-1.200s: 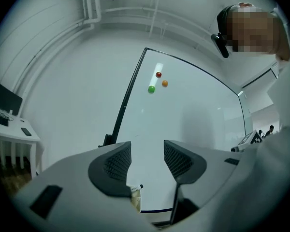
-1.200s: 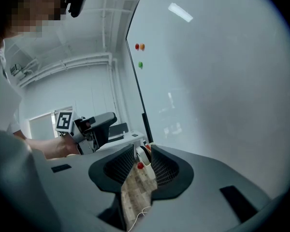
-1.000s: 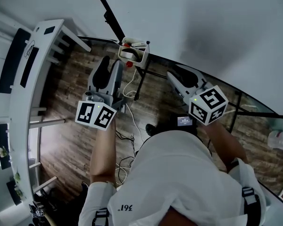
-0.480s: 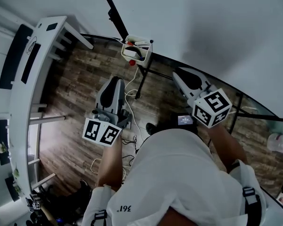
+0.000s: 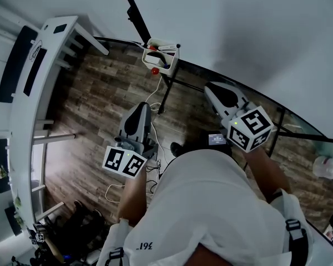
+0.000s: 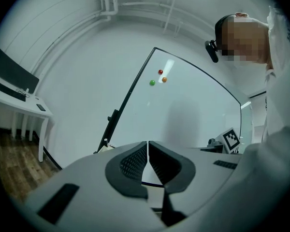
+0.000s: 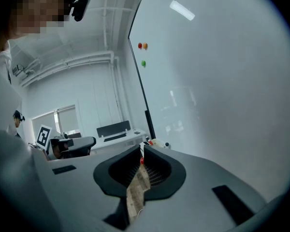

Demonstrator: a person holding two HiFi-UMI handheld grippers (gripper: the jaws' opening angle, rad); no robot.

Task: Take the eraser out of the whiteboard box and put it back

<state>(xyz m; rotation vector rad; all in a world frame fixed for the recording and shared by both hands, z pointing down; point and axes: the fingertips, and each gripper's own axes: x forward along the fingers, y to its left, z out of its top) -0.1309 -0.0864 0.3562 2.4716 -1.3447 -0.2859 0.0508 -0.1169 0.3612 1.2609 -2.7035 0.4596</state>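
Your left tongs [image 6: 148,144] are clenched, empty. Your right tongs [image 7: 140,151] have just been closing on nothing, apart from the box [image 5: 172,65].

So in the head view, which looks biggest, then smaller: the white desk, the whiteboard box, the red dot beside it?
Largest: white desk.
Then whiteboard box.
Smallest: red dot.
None look alike.
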